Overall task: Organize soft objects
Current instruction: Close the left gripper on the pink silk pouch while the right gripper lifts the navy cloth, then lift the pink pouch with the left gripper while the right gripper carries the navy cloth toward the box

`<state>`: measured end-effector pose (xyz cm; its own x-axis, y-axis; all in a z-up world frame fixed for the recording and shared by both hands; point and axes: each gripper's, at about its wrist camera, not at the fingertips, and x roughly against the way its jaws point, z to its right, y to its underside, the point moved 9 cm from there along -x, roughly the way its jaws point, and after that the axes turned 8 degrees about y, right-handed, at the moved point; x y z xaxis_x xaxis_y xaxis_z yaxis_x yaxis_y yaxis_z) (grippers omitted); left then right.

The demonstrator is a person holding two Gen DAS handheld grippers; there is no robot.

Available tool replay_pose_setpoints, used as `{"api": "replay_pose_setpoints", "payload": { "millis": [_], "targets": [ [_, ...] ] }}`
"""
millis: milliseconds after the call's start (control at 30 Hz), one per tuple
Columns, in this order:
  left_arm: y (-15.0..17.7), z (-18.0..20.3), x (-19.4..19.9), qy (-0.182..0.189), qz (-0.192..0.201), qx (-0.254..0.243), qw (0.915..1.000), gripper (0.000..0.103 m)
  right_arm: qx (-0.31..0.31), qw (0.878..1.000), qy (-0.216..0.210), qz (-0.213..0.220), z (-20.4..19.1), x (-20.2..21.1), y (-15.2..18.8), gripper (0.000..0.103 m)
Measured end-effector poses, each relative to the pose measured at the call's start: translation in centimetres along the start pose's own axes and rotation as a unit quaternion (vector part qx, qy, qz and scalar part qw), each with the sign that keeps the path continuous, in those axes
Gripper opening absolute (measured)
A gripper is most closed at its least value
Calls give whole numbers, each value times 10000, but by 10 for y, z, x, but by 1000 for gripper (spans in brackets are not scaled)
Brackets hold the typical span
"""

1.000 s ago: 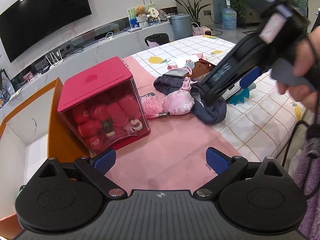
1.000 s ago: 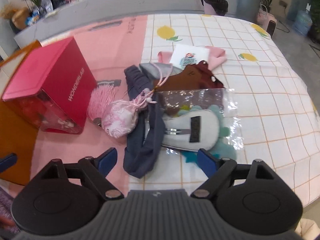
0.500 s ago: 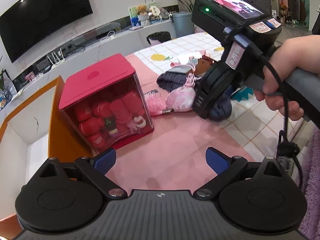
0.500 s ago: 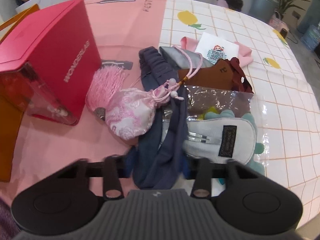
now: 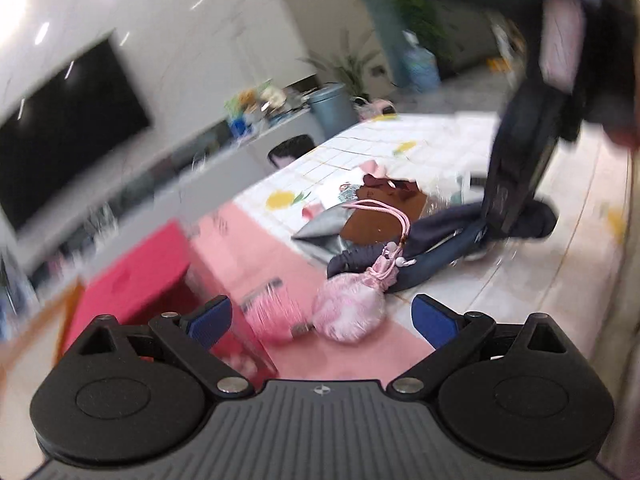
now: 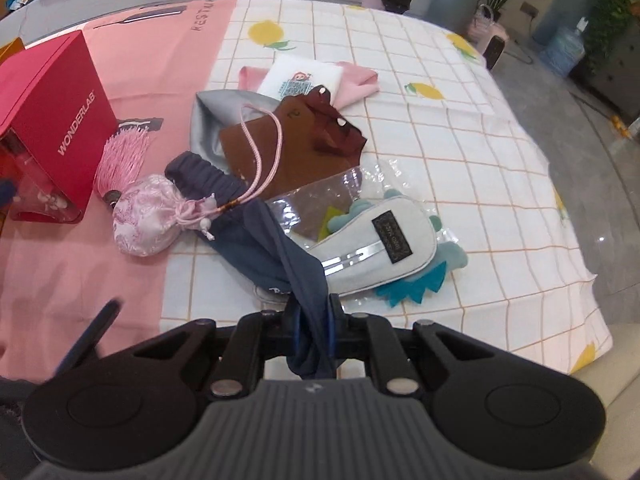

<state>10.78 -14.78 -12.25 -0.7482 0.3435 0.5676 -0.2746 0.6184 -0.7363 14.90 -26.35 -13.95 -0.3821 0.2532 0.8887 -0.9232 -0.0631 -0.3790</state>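
Note:
My right gripper (image 6: 312, 320) is shut on the near end of a dark navy cloth pouch (image 6: 260, 240), which stretches from the jaws back to the pile; it also shows in the left wrist view (image 5: 432, 240). A pink silk drawstring sachet (image 6: 146, 220) with a pink tassel (image 6: 120, 160) lies to the left of the navy pouch. A brown suede pouch (image 6: 288, 148), a grey cloth (image 6: 212, 120) and a pale dinosaur-shaped case (image 6: 384, 248) in clear plastic lie in the pile. My left gripper (image 5: 320, 316) is open and empty, just short of the sachet (image 5: 348, 312).
A red box with a clear front (image 6: 48, 120) stands on the pink mat at the left. A white card on a pink cloth (image 6: 304, 76) lies behind the pile. The checked tablecloth (image 6: 480, 160) ends at the right edge. An orange box edge (image 5: 48, 312) shows far left.
My right gripper has closed on the navy pouch's end and drawn it toward me. My left gripper has swung right toward the sachet; its view is blurred by motion.

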Motion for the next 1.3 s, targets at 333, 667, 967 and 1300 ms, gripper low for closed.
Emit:
{"api": "replay_pose_setpoints", "payload": {
  "millis": [333, 667, 967, 1300],
  "targets": [
    [-1, 9, -62, 655, -714, -472, 9942, 103, 65, 9983, -530, -230, -5, -8, 4, 14],
    [1, 6, -82, 830, -831, 625, 9911, 103, -23, 9976, -669, -173, -1, -5, 5, 16],
    [8, 0, -74, 1379, -1037, 1982, 9649, 58, -142, 9973, -681, -229, 6, -9, 5, 16],
    [17, 1, -39, 1229, -975, 1924, 9687, 50, -232, 9963, -786, -242, 6, -10, 4, 15]
  ]
}}
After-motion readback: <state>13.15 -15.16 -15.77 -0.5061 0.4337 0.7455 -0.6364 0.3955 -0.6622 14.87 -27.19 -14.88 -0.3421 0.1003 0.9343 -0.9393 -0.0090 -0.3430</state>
